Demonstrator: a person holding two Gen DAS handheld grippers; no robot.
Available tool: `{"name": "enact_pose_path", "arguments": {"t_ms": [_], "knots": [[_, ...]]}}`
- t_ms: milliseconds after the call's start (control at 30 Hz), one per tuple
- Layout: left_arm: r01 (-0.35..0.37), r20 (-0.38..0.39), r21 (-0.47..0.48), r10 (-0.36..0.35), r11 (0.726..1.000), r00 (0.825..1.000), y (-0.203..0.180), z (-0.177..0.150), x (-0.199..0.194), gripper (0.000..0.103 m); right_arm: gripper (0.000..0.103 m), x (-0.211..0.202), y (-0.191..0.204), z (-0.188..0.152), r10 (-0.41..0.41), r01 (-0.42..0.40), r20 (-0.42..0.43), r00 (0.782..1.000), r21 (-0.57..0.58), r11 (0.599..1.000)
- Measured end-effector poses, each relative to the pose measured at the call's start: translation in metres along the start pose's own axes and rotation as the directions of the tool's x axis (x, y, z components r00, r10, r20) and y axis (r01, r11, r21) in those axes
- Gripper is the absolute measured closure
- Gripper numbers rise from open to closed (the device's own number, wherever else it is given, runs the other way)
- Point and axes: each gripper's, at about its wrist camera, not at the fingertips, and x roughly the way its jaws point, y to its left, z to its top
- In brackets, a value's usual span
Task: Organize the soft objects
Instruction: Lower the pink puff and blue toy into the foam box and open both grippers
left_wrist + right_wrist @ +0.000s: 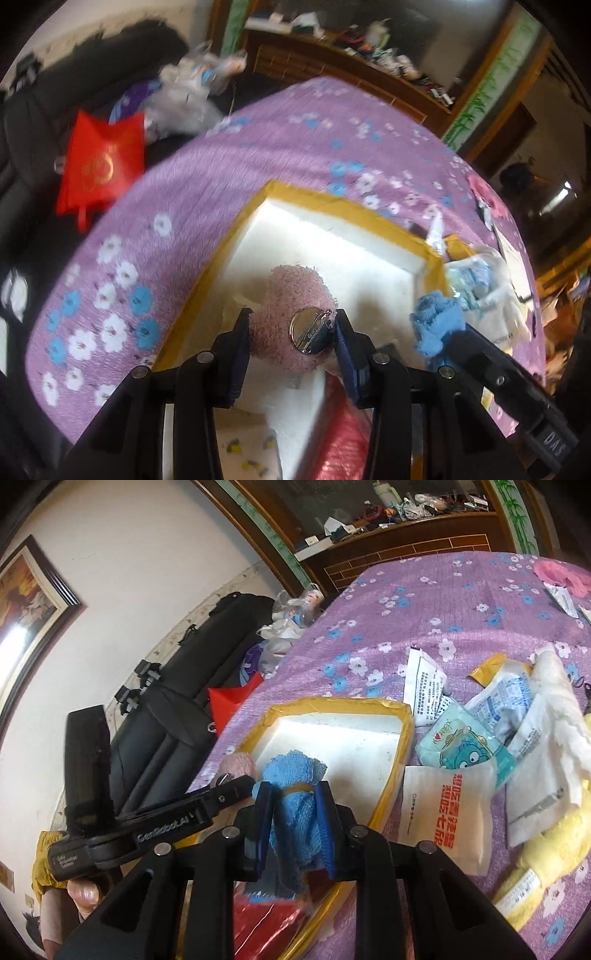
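Left gripper (291, 338): clamping a pink fuzzy brooch (291, 314) between both jaws, the round metal pin-back (309, 332) facing the camera; item is hanging over the near part of the foam box (332, 236), not yet resting on its floor. Right gripper (293, 825): pinching a blue terry cloth (295, 786), bunched and folded, its loose upper edge fanning out above the jaws and a tail drooping below; item is hovering over the near left corner of the same box, just beside the left gripper's load. Step in hand, by judgement: both soft pieces are being carried into the box for deposit. Next move is calling for lowering each item to the white floor, easing the jaws apart one at a time, and keeping the two grippers from knocking together, as they are crowding the same corner. Foam box: white inside, rim taped in yellow, interior showing bare at the far side, a red shiny piece (266, 923) lying at its near end. Box is sitting on a bed under a purple floral cover (207, 177). Right of the box: a heap of tissue packets (461, 753) and a yellow towel (546, 856) awaiting sorting.
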Motion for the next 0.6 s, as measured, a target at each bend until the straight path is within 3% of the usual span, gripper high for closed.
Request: {"name": "enact_pose_path", "arguments": {"t_ms": [200,267,333,600], "knots": [[0.023,-0.014,-0.010,-0.024,1.000,1.000,0.001,-0.001,0.004,0.058,0.076,0.020,-0.004,-0.001,-0.021,0.021,-0.043,0.999,0.004,1.000],[0.016,0.010,0.005,-0.016,1.000,1.000,-0.003,-0.003,-0.003,0.057,0.057,0.015,-0.005,-0.002,0.010,-0.009,-0.030,0.999,0.018,1.000],[0.003,0.042,0.035,-0.004,0.999,0.999,-0.011,-0.005,-0.012,0.053,0.045,0.003,-0.002,-0.002,0.034,-0.034,0.004,0.999,0.003,0.999],[-0.028,0.129,0.038,0.023,0.999,0.991,-0.024,-0.015,-0.048,0.054,0.045,-0.055,0.008,-0.018,0.088,-0.086,0.080,0.993,-0.029,0.996]]}}
